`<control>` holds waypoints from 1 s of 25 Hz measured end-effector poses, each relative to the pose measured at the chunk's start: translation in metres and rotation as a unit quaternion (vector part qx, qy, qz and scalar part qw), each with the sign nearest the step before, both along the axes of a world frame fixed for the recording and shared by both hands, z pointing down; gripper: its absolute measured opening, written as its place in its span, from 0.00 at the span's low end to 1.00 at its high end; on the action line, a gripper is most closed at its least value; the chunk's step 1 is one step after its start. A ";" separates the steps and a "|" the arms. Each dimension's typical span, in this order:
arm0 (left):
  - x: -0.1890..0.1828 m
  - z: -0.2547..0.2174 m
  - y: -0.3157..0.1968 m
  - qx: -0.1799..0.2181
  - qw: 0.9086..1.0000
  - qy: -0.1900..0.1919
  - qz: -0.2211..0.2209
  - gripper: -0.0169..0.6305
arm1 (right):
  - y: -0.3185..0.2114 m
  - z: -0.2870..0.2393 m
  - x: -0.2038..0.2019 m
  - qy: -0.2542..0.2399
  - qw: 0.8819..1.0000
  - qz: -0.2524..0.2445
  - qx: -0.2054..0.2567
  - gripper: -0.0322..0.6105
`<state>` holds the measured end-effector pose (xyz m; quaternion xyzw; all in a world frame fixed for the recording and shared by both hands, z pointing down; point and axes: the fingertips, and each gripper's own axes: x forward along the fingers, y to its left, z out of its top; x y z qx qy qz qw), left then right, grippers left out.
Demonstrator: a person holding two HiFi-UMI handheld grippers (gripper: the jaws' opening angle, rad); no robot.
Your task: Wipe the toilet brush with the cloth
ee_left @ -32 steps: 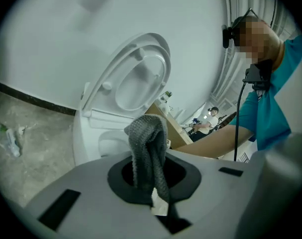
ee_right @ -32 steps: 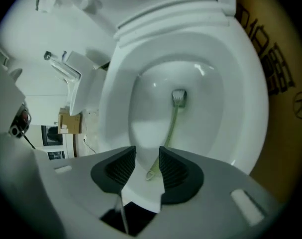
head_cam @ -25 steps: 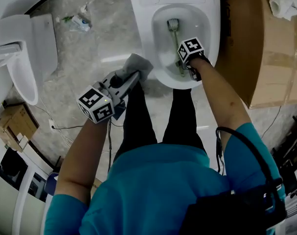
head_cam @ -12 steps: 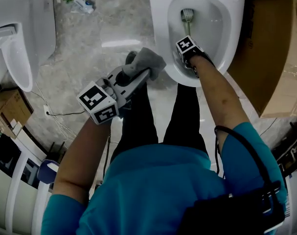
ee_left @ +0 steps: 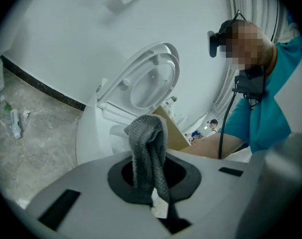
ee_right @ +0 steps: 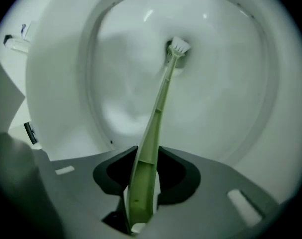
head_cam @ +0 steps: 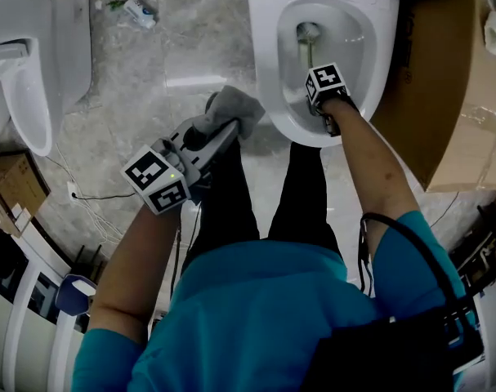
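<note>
A pale green toilet brush (head_cam: pixel 310 54) stands in the white toilet bowl (head_cam: pixel 272 72), its bristle head down at the drain. In the right gripper view the brush handle (ee_right: pixel 160 103) runs up between the jaws of my right gripper (ee_right: pixel 147 157), which are closing and touch it on both sides. From the head view, my right gripper (head_cam: pixel 316 106) sits at the bowl's near rim. My left gripper (head_cam: pixel 227 126) is left of the bowl, shut on a grey knitted cloth (head_cam: pixel 235 104). The cloth (ee_left: pixel 148 148) droops over the left gripper (ee_left: pixel 151 185).
A cardboard box (head_cam: pixel 444 80) stands tight against the toilet's right side. Another white toilet (head_cam: pixel 27 80) is at the far left, with a tube (head_cam: pixel 137 11) and a cable (head_cam: pixel 100 211) on the marble floor. The person's legs (head_cam: pixel 231 211) are below the bowl.
My right gripper has sunk along the brush handle and its jaws have come in on it. The left gripper with the cloth has shifted slightly near the bowl's left rim.
</note>
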<state>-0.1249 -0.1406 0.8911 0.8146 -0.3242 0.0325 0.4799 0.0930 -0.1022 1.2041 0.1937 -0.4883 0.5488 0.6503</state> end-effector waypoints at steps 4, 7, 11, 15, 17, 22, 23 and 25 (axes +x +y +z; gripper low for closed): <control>0.000 -0.028 -0.002 0.016 1.000 0.002 -0.006 0.06 | -0.012 -0.043 0.020 -0.009 0.999 0.028 0.014 0.21; -0.001 -0.055 -0.006 0.031 0.999 0.003 -0.011 0.06 | -0.010 -0.081 0.035 -0.025 0.999 -0.001 0.027 0.21; -0.009 -0.090 -0.010 0.057 0.998 0.003 -0.022 0.06 | -0.009 -0.145 0.028 -0.103 0.992 0.005 0.069 0.21; -0.009 -0.134 -0.012 0.073 0.997 -0.006 -0.023 0.06 | -0.013 -0.224 0.017 -0.175 0.974 0.022 0.143 0.21; -0.007 -0.159 -0.013 0.088 0.996 -0.007 -0.022 0.06 | -0.019 -0.268 0.012 -0.206 0.960 0.041 0.183 0.21; 0.002 -0.225 -0.028 0.131 0.991 0.004 -0.027 0.06 | -0.047 -0.379 0.010 -0.257 0.920 0.026 0.296 0.21; 0.004 -0.239 -0.033 0.142 0.989 0.007 -0.027 0.06 | -0.054 -0.402 0.011 -0.260 0.911 0.014 0.321 0.21; 0.007 -0.270 -0.044 0.164 0.986 0.013 -0.027 0.06 | -0.071 -0.446 0.014 -0.262 0.892 -0.003 0.368 0.21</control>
